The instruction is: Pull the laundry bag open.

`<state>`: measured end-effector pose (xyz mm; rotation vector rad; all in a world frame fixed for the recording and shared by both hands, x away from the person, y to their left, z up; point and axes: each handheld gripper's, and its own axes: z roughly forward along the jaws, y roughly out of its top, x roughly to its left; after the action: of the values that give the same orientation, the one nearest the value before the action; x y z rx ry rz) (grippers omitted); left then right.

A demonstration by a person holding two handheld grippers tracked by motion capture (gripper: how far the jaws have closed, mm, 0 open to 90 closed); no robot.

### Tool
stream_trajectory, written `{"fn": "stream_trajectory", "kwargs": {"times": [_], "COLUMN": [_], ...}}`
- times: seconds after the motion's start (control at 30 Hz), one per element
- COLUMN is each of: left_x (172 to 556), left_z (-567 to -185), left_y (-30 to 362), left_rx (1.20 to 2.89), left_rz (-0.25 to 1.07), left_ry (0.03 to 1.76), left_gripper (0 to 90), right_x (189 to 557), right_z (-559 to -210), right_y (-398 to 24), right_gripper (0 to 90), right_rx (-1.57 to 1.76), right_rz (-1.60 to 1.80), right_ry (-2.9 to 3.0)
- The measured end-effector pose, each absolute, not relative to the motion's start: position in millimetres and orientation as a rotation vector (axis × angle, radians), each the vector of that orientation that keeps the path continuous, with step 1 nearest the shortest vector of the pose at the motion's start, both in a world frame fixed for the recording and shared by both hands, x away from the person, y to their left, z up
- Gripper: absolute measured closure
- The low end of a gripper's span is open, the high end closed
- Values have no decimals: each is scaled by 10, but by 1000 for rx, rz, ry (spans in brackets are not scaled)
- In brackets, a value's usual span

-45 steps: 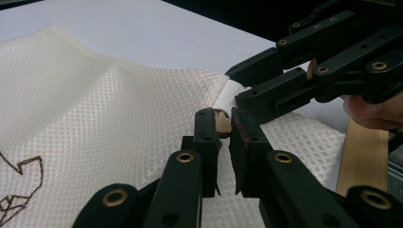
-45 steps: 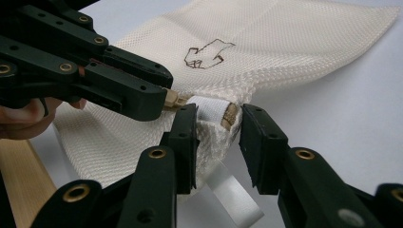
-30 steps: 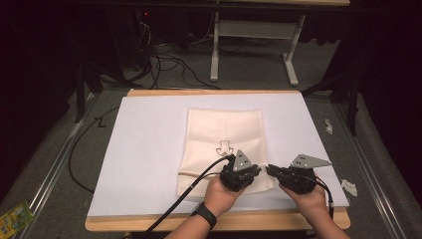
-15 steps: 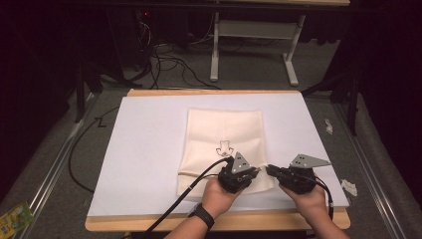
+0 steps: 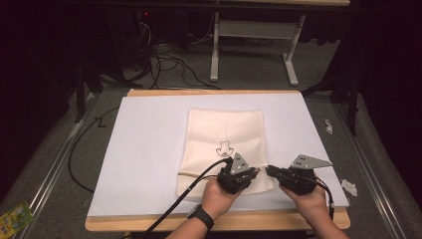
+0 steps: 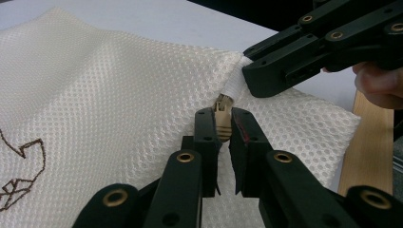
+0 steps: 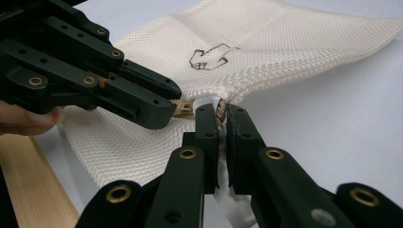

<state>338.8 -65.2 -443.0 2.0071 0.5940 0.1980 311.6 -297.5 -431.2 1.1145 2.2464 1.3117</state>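
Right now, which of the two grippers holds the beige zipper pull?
The left gripper pinches the zipper pull; the right gripper clamps the bag's white edge.

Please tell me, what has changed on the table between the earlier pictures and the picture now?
Nothing visibly changed. The left tool stays shut on the zipper pull of the mesh bag, and the right tool stays shut on the bag's edge beside it.

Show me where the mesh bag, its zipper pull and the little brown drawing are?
mesh bag (image 5: 224,132): high view, plain upper cloth.
zipper pull (image 6: 222,124): left gripper view, tan tab between the left gripper's jaws.
brown drawing (image 7: 207,56): right gripper view, middle of the outline.
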Motion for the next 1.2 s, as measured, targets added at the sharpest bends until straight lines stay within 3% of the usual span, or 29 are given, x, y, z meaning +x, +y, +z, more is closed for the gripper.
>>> {"fn": "stream_trajectory", "kwargs": {"times": [0.37,0.63,1.2], "left_x": [3375,3464,3479], "left_z": [-4502,-4602,-4591], "left_y": [-629,-323,21], "left_rx": [2026,2026,2059], "left_rz": [229,218,231], "left_ry": [613,709,740], "left_gripper": [824,824,823], "right_x": [3116,3137,3131], "right_z": [-4323,-4286,-4300], "right_y": [-2943,-3226,-3132], "right_gripper": [863,863,860], "right_rx": [1108,1205,1181], "right_rz": [1300,1344,1333], "right_ry": [2259,2150,2171]}}
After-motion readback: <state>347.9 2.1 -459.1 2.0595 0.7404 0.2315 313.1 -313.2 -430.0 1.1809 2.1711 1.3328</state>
